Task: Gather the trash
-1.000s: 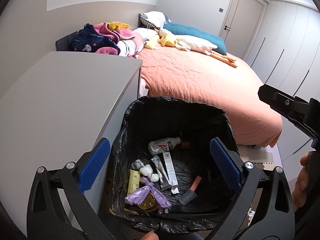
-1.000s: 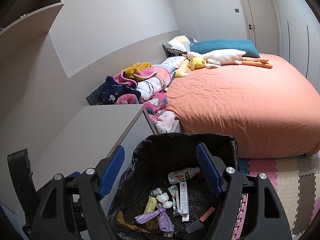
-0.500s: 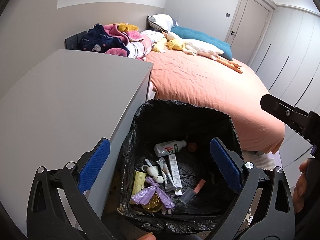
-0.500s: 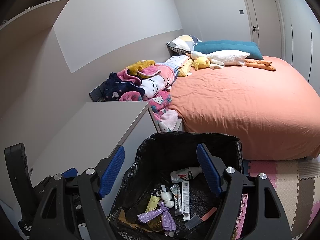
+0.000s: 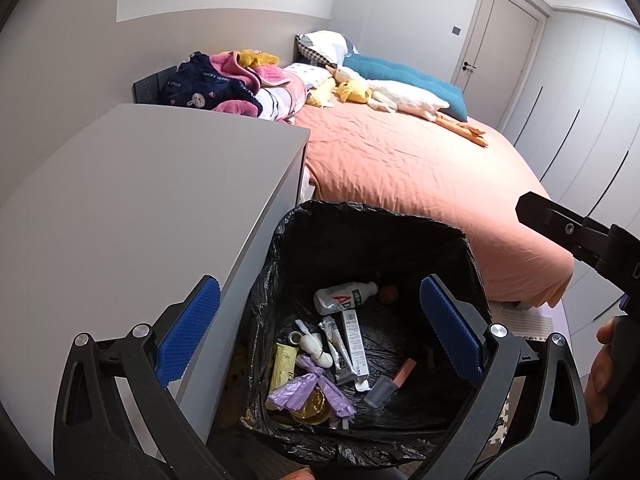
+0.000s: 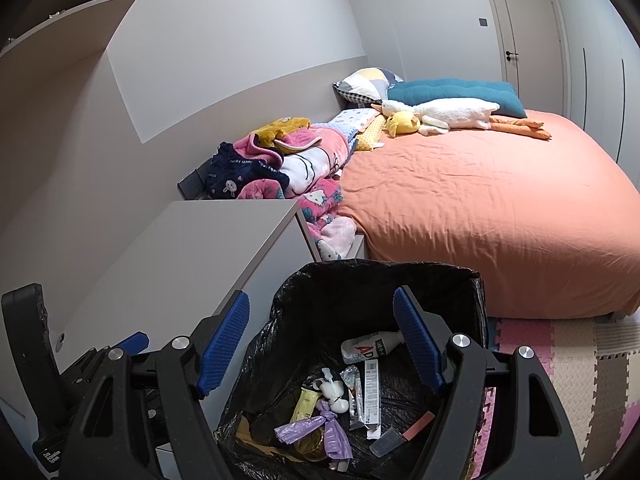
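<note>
Here, both claws (image 5: 316,328) (image 6: 322,340) released, bin (image 5: 472,256) beside grey cabinet (image 5: 140,200), orange bed (image 5: 420,168).

My right gripper (image 5: 576,236) runs off the left view's edge, its tips unseen; the bin's (image 6: 476,304) near rim hides behind my tongs.

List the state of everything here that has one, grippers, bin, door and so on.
Left gripper: open, empty, over the bin.
Right gripper: open, empty.
Trash bin: uncovered, lined, partly filled.
White bottle: lying on its side.
Purple bag: knotted shut.
Door: closed.
</note>
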A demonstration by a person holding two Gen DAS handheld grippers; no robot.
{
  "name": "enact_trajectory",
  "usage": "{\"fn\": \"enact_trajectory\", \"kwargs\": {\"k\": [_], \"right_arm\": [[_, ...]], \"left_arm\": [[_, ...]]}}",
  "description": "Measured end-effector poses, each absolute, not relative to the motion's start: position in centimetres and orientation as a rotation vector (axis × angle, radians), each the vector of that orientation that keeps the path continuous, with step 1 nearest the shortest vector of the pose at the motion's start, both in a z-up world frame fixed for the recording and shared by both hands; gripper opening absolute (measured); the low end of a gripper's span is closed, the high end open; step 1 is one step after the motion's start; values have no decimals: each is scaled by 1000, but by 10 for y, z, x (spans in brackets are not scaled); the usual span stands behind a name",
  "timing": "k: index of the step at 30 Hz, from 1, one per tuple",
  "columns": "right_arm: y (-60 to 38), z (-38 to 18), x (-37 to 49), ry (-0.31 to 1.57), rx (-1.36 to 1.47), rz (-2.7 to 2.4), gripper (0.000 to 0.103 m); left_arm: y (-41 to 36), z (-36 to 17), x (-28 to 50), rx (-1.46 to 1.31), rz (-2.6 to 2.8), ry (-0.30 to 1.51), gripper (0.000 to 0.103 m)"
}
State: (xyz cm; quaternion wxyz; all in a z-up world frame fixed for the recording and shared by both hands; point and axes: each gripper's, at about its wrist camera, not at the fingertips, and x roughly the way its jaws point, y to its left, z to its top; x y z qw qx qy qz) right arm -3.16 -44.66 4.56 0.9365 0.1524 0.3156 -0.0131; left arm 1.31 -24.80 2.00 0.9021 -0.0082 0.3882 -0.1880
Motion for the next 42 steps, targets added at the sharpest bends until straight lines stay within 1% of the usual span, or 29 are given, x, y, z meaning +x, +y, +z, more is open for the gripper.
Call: {"fn": "enact_trajectory", "kwargs": {"k": [36, 42], "right_arm": [[-447, 43, -33, 647, 313, -25, 75], [-447, 43, -33, 648, 314, -25, 75]], "left_arm": [[-253, 25, 10, 26, -392, 792, 97], [-260, 22, 8, 83, -352, 769, 97]]}}
